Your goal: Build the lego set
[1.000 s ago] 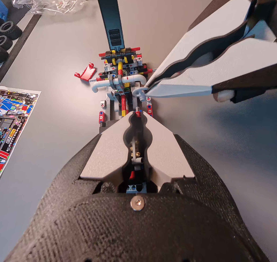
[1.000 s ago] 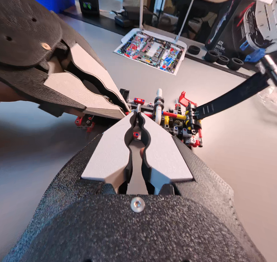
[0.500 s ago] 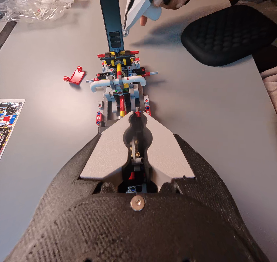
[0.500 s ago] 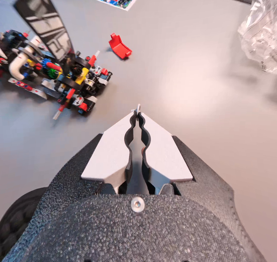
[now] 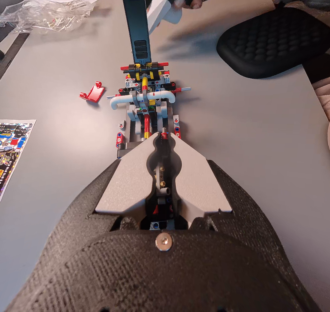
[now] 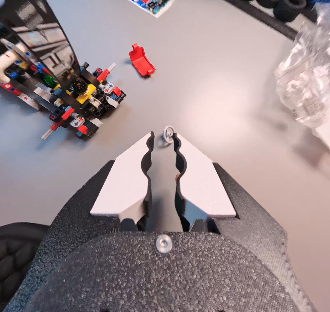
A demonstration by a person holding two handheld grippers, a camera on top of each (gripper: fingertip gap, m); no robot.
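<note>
Right wrist view: your right gripper (image 6: 162, 135) has its fingers apart, with bare table (image 6: 205, 93) showing between them. A small grey steering wheel (image 6: 168, 135) lies on the table at the tips, touching or just beside the right fingertip and not clamped; it appears set down there, apart from the build. Ahead of the tips lies a loose red curved panel (image 6: 142, 62), and left of the fingers stands the lego chassis (image 6: 75, 96) with its tall black strip. A clear parts bag (image 6: 307, 82) sits far right. In the left wrist view, your left gripper (image 5: 164, 135) is clamped on the near end of the chassis (image 5: 146, 107), apparently to keep it steady. Left of these fingers lies a sticker sheet (image 5: 12, 148); far ahead right is a black cushion (image 5: 275, 43).
</note>
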